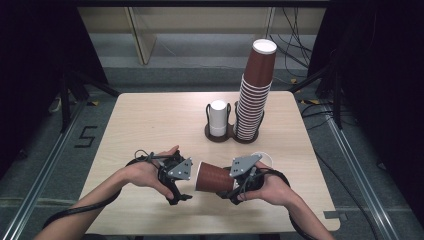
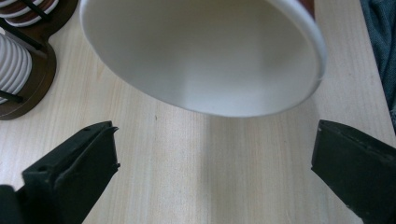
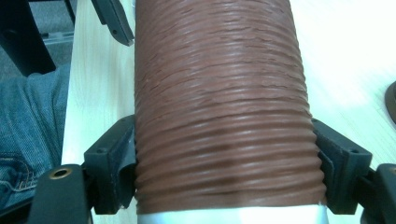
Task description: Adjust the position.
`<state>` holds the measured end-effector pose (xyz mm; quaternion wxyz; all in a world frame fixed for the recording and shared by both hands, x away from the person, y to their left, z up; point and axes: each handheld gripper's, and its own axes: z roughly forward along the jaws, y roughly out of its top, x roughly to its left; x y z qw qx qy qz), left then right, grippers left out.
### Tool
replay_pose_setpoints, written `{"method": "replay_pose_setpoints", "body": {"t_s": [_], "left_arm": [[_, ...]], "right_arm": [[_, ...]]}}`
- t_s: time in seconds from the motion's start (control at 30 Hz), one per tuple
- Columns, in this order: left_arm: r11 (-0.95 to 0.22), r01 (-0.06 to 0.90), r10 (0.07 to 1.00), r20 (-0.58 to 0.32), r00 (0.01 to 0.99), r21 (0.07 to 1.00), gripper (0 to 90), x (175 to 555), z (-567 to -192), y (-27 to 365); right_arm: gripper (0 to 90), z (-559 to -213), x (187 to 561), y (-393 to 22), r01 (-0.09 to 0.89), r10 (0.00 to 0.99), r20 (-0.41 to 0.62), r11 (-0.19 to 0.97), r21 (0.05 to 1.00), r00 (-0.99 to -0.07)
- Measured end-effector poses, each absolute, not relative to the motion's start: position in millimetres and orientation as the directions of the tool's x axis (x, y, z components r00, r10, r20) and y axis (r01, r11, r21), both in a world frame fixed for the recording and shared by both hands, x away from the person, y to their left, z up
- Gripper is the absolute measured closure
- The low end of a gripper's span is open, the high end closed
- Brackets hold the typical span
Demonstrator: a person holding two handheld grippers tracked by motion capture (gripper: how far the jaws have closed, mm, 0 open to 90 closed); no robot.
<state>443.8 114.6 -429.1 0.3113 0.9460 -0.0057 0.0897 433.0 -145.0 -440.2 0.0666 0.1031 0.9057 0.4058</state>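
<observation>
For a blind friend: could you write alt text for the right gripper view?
A ribbed brown paper cup lies clamped sideways between the right gripper's two black jaws, above a pale wooden table. One jaw of the left gripper shows at top left.

Two bare arms come in from the bottom, bent toward each other. The left hand point(image 1: 145, 172) holds the left tongs point(image 1: 181, 192), which point to the right. Their jaws stand wide apart with nothing pressed between them. The right hand point(image 1: 272, 187) holds the right tongs point(image 1: 227, 186), which point to the left, toward the other tongs. The right jaws squeeze a cup point(image 1: 215, 177) from both sides, near its bottom end. The cup lies sideways, held above the table point(image 1: 150, 120), with its open mouth facing the left tongs.
</observation>
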Motion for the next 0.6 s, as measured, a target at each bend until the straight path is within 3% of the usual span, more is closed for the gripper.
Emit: {"method": "replay_pose_setpoints", "body": {"t_s": [0.13,0.6], "left_arm": [[-0.795,-0.071,0.048,0.180,0.982,0.602,0.0,443.2,-427.0,116.9],[-0.769,-0.056,0.055,0.154,0.986,0.637,0.0,444.2,-425.8,116.9]], "right_arm": [[21.9,-442.3,429.0,-143.4,0.170,0.271,-0.007,0.626,0.761,-0.963],[21.9,-450.6,429.2,-143.5,0.125,0.254,-0.038,0.595,0.794,-0.966]]}}
